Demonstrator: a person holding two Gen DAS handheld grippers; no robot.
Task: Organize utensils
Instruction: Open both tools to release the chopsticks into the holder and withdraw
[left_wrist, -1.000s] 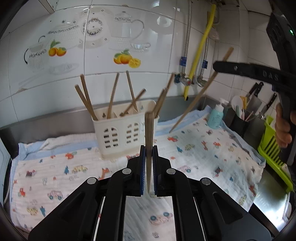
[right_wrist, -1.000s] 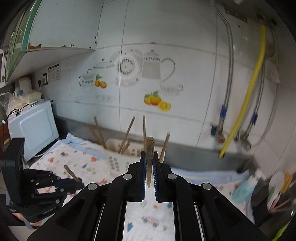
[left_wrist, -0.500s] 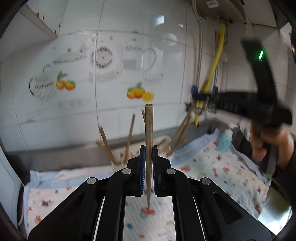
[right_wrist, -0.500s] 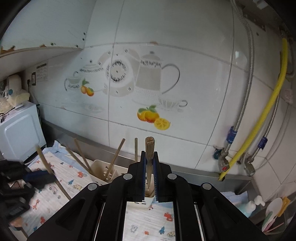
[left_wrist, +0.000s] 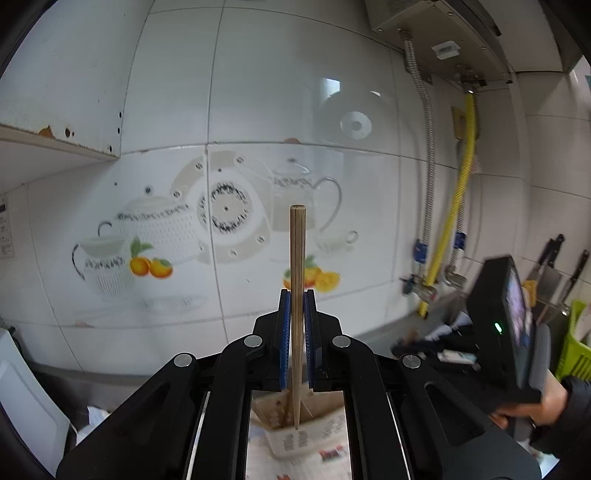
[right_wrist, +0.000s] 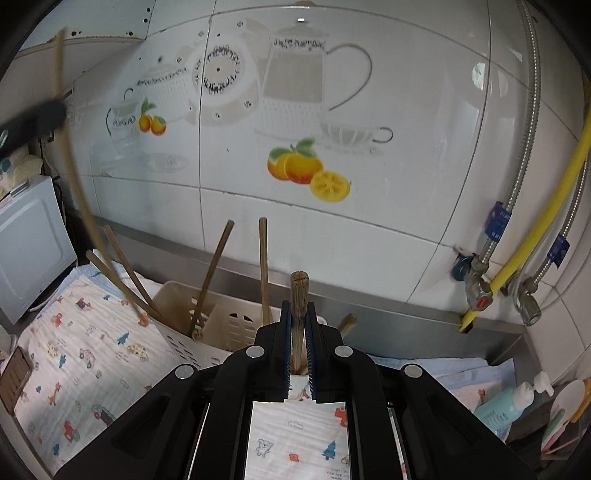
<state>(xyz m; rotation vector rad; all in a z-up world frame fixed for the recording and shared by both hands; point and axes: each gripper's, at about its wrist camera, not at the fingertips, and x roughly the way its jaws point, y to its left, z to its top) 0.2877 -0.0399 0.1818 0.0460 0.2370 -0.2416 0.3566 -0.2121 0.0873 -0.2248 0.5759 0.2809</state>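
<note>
Along the back edge of the bench, a patterned cloth (right_wrist: 74, 354) covers the top and a white slotted utensil holder (right_wrist: 207, 332) stands on it near the tiled wall (right_wrist: 369, 229), with several wooden chopsticks (right_wrist: 263, 266) leaning inside. The right gripper (right_wrist: 298, 347) is clamped on an upright chopstick (right_wrist: 299, 295) just above the holder. The left gripper (left_wrist: 295, 343) pinches another chopstick (left_wrist: 297, 258), its tip pointing down over the holder.

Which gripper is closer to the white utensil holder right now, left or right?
Probably the left. The left gripper hangs right above the utensil holder, its chopstick tip dipping into it. The right gripper, holding another chopstick, sits just in front of it.
</note>
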